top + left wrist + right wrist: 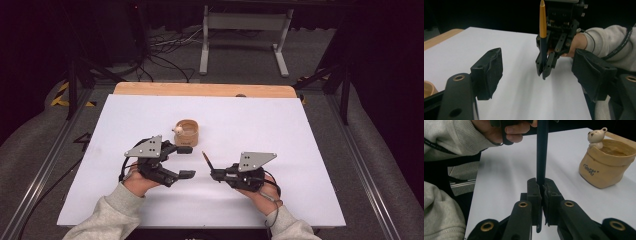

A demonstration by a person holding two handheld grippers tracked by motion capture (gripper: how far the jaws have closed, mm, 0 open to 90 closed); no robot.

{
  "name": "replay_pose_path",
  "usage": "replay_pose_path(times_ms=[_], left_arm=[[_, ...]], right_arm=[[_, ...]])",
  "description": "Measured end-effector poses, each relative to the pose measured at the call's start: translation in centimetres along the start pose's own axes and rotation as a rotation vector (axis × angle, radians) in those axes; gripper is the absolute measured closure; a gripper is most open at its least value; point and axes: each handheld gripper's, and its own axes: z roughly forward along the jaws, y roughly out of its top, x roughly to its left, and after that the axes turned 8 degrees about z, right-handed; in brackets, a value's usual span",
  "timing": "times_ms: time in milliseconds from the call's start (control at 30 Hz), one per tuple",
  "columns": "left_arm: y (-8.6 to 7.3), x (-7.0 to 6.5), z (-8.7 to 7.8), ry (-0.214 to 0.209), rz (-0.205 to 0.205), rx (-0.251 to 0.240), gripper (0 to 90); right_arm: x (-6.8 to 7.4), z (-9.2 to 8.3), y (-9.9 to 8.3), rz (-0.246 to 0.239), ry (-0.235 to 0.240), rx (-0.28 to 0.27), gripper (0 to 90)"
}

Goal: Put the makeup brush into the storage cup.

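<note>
White sheeting covers your worktop (280, 130), with dark floor and cables beyond its far wooden edge. Your right gripper (216, 174) is pinching a pen (207, 160) near its dark lower end, jaws pressed tight on the barrel; in the left gripper view the pen (543, 30) stands nearly upright in that gripper (544, 72), yellow-orange at the top and dark below. Your left gripper (186, 161) sits just to the left of it with its jaws spread and nothing between them, the pads (489, 72) well clear of the pen. A small tan holder (187, 132) with a little bear figure (176, 131) on its rim stands on the sheet just beyond the left gripper; the right gripper view shows the holder (607, 165) open at the top. You look to be at the carry step, pen in hand and not yet at the holder. Next, I would judge, you need to bring the pen over the holder's mouth, keep it upright, lower the tip inside, and only then ease the jaws apart. Mind the bear on the rim as you come in.
</note>
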Motion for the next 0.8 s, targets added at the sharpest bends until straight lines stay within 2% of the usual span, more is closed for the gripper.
replay_pose_path(times_ms=[167,567,800], left_arm=[[0.4,-0.3,0.1,0.018,0.0,-0.035,25.9],[1.0,-0.5,0.6,0.028,0.006,-0.049,26.3],[1.6,-0.4,1.1,0.025,0.011,-0.06,27.4]], right_arm=[[0.2,0.4,-0.3,-0.001,-0.003,-0.027,85.0],[0.2,0.2,-0.6,-0.001,-0.008,-0.096,84.9],[0.1,0.5,-0.8,0.007,0.01,-0.1,84.9]])
